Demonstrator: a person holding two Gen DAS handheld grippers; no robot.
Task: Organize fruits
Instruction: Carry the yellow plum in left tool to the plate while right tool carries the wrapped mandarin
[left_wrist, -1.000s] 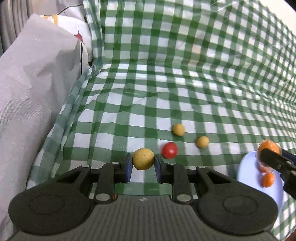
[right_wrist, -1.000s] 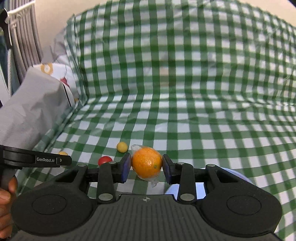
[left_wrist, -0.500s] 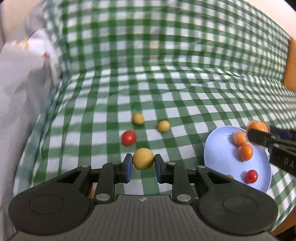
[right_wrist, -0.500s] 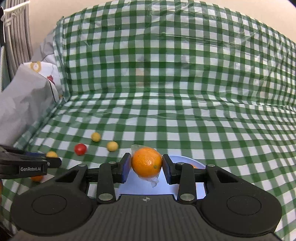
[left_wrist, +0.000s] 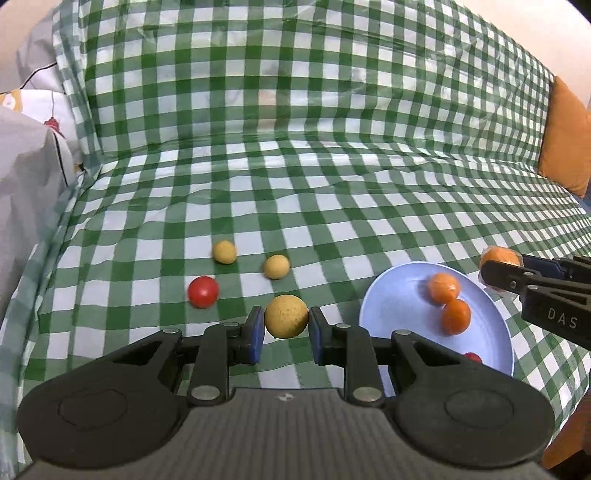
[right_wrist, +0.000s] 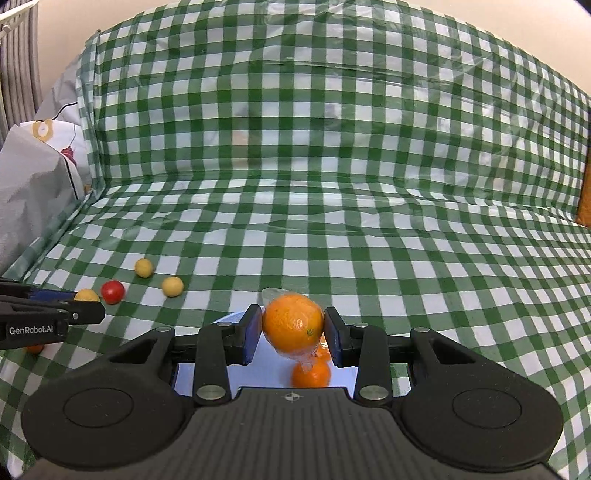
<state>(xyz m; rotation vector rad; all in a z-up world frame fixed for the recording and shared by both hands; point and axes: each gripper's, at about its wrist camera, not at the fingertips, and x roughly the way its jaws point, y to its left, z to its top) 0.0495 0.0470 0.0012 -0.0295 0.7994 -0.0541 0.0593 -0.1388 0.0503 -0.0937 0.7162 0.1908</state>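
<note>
Between the blue pads of the left gripper (left_wrist: 286, 323) sits a round yellow fruit (left_wrist: 286, 316), pinched across its widest part and held just above the green checked cloth (left_wrist: 332, 184), a little left of the pale blue plate (left_wrist: 388, 310). Over that plate, the right gripper (right_wrist: 293, 330) is clamped on an orange (right_wrist: 293, 325) still in a clear plastic wrap, whose loose tail hangs below the fruit. Already lying in the plate are 2 oranges (left_wrist: 456, 316) and 1 small red fruit (left_wrist: 472, 357) at its near rim; 2 yellow fruits (left_wrist: 224, 252) and 1 red fruit (left_wrist: 202, 291) are loose on the cloth. Judging by size, all of these look light, round and ready to roll, so a hold across the middle, as both grippers have now, seems the safest. The wrap probably makes the orange slippery, and its skin likely gives under pressure, so a firm but not hard squeeze seems right. The yellow fruit looks matte and speckled, likely firmer and less slick. Released from any height into the shallow plate, either could roll or knock the fruit already there, so a low release looks wise.
</note>
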